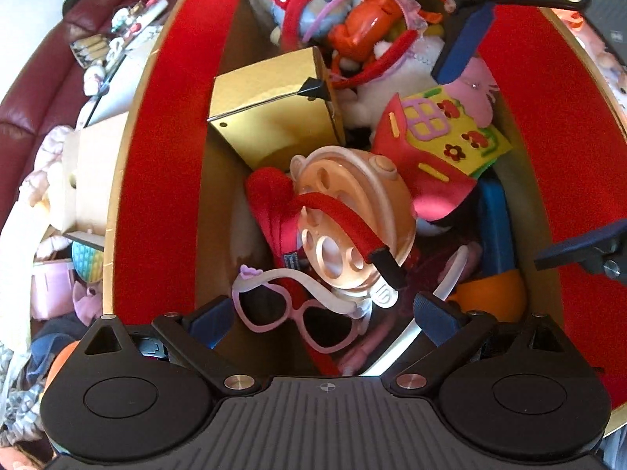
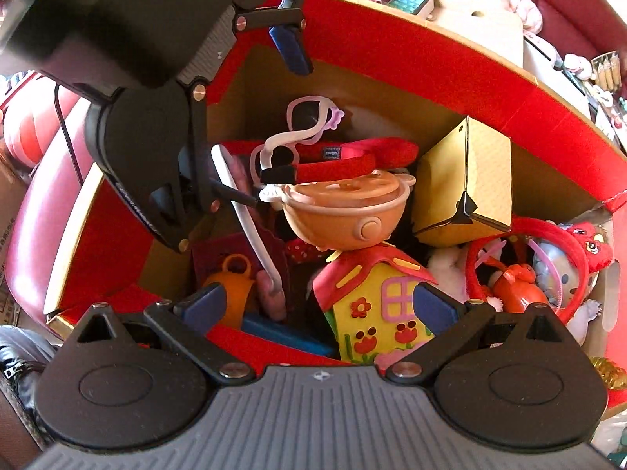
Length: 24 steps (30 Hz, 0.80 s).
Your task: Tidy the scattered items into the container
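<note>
Red-flapped cardboard container (image 1: pixel 164 164) packed with glossy gold box (image 1: pixel 270 117), foam house (image 2: pixel 376 305), peach perforated plastic pot (image 1: pixel 352 219), heart-shaped sunglasses (image 1: pixel 298 313) lying crosswise. Left gripper (image 1: pixel 331 319) and right gripper (image 2: pixel 319 309): fingers apart, empty, above contents.

Red-flapped cardboard box (image 1: pixel 184 98), crammed with toys (image 1: pixel 352 215)

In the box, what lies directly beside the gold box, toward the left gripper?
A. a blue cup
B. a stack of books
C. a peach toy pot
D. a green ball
C: the peach toy pot sits against the gold box inside the red-rimmed box, on the side nearer the open left gripper.
</note>
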Each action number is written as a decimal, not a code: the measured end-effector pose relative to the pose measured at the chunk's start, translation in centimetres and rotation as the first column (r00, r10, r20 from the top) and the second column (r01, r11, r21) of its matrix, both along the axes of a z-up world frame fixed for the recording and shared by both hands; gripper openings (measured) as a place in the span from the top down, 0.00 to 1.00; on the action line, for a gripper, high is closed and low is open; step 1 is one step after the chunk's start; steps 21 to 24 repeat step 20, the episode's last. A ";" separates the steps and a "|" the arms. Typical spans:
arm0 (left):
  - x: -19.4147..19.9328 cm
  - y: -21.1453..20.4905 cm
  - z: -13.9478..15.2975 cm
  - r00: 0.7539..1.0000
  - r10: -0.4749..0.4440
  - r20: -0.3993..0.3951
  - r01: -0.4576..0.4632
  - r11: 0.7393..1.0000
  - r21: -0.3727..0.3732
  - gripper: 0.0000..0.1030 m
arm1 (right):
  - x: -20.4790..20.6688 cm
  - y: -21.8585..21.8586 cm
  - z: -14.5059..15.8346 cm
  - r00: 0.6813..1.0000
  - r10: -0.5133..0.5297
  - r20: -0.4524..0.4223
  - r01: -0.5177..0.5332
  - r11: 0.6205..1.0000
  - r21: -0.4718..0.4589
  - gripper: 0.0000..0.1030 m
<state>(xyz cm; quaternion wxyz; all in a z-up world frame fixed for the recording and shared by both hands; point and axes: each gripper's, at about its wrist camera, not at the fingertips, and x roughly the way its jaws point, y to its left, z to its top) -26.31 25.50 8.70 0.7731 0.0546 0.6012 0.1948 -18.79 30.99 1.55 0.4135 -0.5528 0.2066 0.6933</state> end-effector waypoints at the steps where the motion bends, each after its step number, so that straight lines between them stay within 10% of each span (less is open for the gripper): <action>1: 0.0 0.0 0.0 1.000 -0.006 0.001 0.006 1.000 0.002 0.01 | 0.0 0.1 -0.1 1.000 -0.001 0.002 0.001 1.000 -0.001 0.02; 24: 0.1 -0.3 -0.4 0.999 -0.026 0.039 0.025 0.999 0.022 0.05 | 0.4 0.7 -1.0 1.000 -0.023 0.011 0.023 1.000 -0.011 0.02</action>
